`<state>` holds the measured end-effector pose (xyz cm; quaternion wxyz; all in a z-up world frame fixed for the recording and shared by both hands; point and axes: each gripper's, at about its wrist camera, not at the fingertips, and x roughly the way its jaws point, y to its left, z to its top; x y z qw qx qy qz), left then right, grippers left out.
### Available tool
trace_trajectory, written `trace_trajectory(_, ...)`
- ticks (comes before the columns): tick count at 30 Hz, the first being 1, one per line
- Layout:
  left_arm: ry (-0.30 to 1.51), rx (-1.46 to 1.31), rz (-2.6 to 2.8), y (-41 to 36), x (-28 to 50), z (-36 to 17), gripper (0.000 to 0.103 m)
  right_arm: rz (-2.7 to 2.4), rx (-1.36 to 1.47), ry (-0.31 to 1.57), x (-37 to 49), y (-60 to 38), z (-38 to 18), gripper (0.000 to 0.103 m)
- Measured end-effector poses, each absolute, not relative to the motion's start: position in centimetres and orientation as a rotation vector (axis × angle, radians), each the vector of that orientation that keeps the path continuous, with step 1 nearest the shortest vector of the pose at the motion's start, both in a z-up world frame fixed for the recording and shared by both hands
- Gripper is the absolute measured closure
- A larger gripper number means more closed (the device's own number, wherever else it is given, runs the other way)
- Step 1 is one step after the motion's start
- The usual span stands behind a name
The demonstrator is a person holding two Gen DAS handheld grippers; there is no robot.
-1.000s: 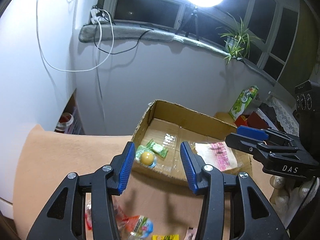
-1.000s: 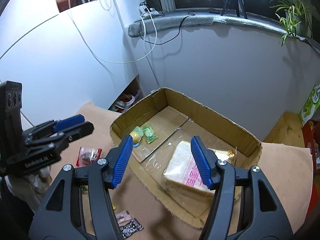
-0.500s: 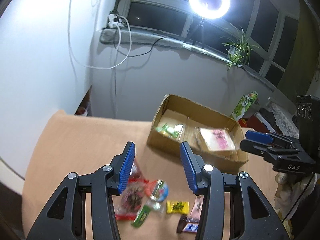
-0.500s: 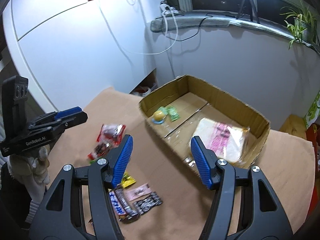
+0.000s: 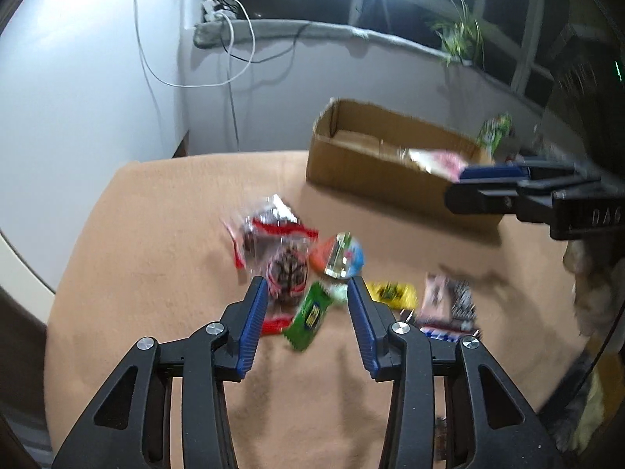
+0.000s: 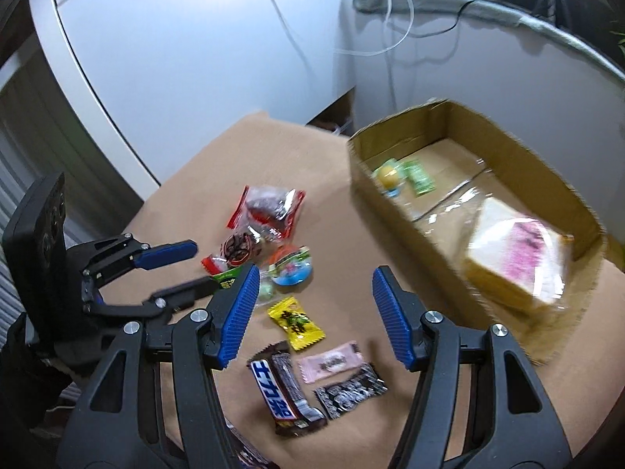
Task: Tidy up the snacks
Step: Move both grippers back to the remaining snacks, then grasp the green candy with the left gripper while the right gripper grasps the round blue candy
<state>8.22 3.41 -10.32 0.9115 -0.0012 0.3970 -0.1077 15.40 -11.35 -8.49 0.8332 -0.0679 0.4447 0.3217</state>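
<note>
We list a tan-covered table (image 6: 390, 410), then a cardboard box (image 6: 390, 203) beyond and right of the right gripper (image 6: 314, 287). In the box: a wrapped bread loaf (image 6: 515, 258), a green packet (image 6: 420, 176), a yellow ball candy (image 6: 386, 174). Our right fingers stand apart, grasping nothing; below them lie a yellow candy (image 6: 297, 322), a pink sachet (image 6: 332, 361), a dark chocolate bar (image 6: 287, 389). Our left gripper (image 5: 308, 293) is closing, empty, over a green wrapper (image 5: 310, 314); red-edged bags (image 5: 273, 230) and a blue-lidded cup (image 5: 343, 260) lie just past its fingertips.
</note>
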Motion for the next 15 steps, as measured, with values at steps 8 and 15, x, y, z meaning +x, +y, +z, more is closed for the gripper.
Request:
trace_trajectory(8,0.847,0.043,-0.256,2.8,8.6,-12.1,0.076,0.703,-0.081,1.06,18.2,-9.1,-11.7,0.044)
trace_trajectory(15,0.877,0.084,-0.27,2.3,9.0,-13.3,0.076,0.699,-0.132,1.096,19.3,-6.9,-13.3,0.047)
